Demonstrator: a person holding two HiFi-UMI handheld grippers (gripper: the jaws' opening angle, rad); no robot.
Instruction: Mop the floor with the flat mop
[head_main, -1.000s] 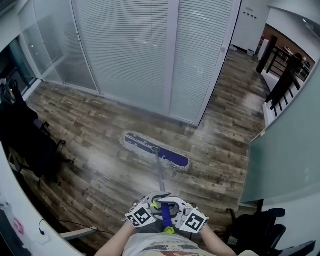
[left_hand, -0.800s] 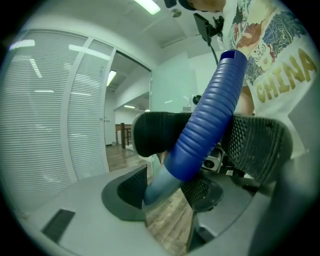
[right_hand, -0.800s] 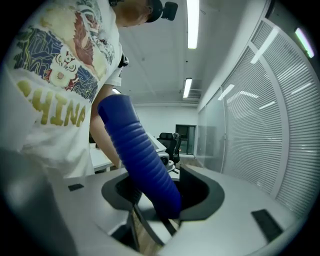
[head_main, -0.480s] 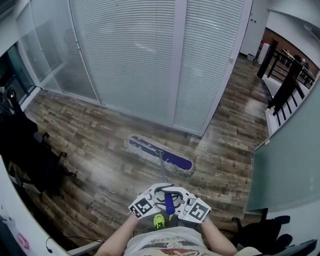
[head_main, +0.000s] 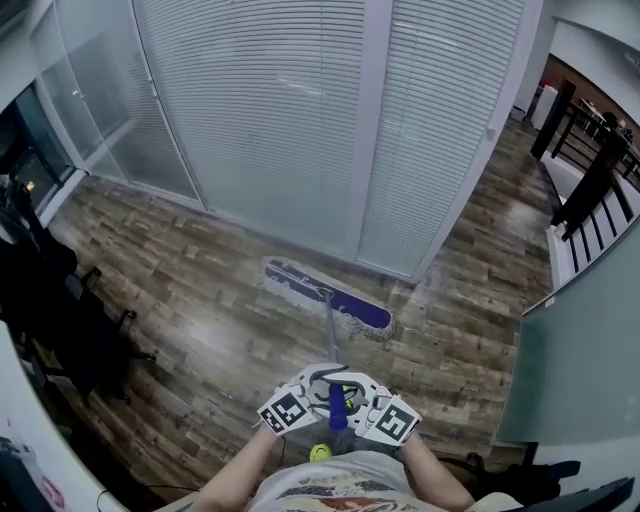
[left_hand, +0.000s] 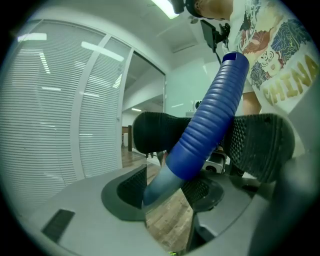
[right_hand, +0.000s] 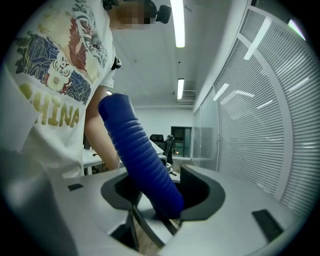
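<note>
The flat mop's blue fringed head (head_main: 330, 300) lies on the wood floor close to the foot of the blinds. Its grey pole (head_main: 329, 340) runs back to a ribbed blue handle (head_main: 337, 405) in front of my body. My left gripper (head_main: 300, 405) and right gripper (head_main: 375, 412) face each other across that handle, both shut on it. In the left gripper view the handle (left_hand: 210, 120) slants up between the jaws of the left gripper (left_hand: 167, 192). The right gripper (right_hand: 157, 205) clamps the handle (right_hand: 140, 150) too; its jaws have just been opening slightly, the handle still between them.
A wall of white blinds (head_main: 300, 120) stands just beyond the mop head. Black office chairs (head_main: 50, 310) crowd the left side, another chair (head_main: 540, 480) sits at the lower right. A frosted glass panel (head_main: 590, 340) and a dark railing (head_main: 590, 190) border the right.
The mop head has slid forward and to the right along the floor, nearer the blinds. Both grippers have travelled with it and kept their hold on the handle.
</note>
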